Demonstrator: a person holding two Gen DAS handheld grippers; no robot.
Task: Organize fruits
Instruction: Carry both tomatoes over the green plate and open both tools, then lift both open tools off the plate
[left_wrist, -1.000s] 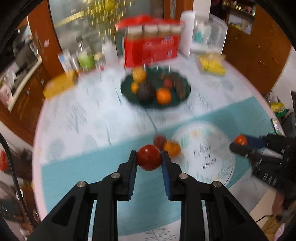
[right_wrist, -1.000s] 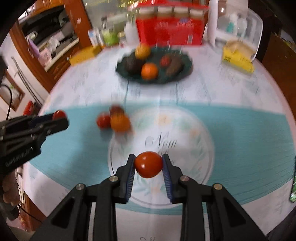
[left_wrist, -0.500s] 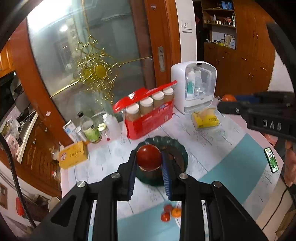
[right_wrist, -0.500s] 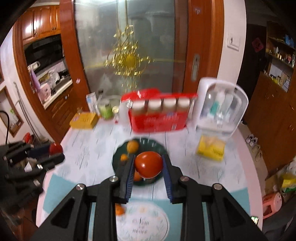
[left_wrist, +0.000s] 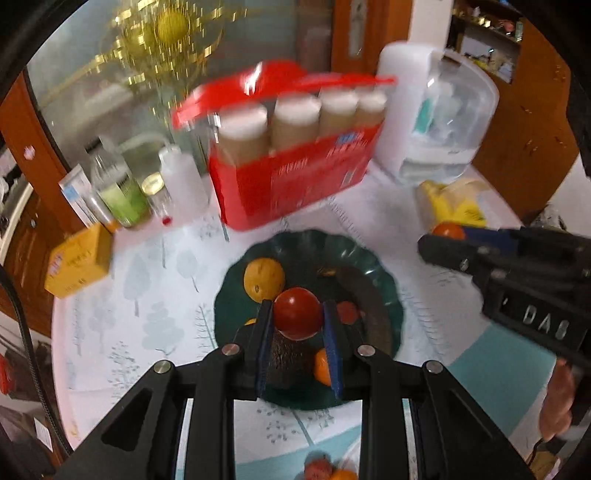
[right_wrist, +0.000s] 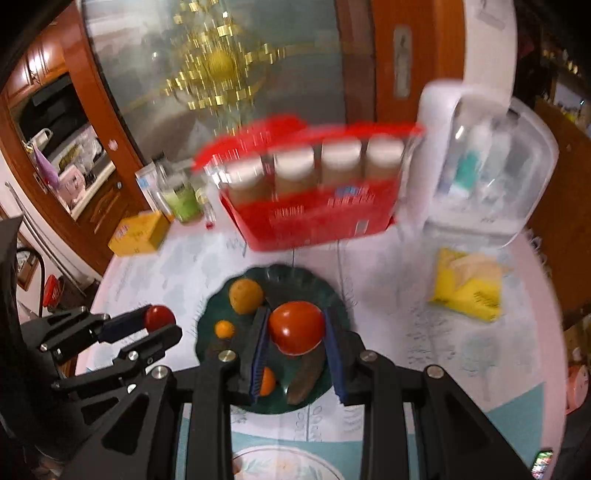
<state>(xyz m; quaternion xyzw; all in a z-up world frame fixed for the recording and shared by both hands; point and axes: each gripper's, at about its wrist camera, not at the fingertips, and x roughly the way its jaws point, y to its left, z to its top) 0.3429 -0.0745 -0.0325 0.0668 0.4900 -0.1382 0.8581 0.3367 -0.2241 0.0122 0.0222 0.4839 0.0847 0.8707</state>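
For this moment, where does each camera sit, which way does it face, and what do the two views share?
Left wrist: on the left gripper, looking steeply down its fingers at the green plate; its tomato is clamped, the right gripper and a hand show at right.
Right wrist: on the right gripper, looking down at the same plate; its tomato is clamped, the left gripper shows at left.
Shared: plate, red box, both grippers.

Warm indoor light fills both views, with bright glints smeared across the gold ornament (right_wrist: 218, 66) on the far glass door. Motion blur softens the far red box (left_wrist: 295, 177) and the tablecloth print, while the near gripper arms stay sharp. Fisheye curvature bends the edges into dark corners.
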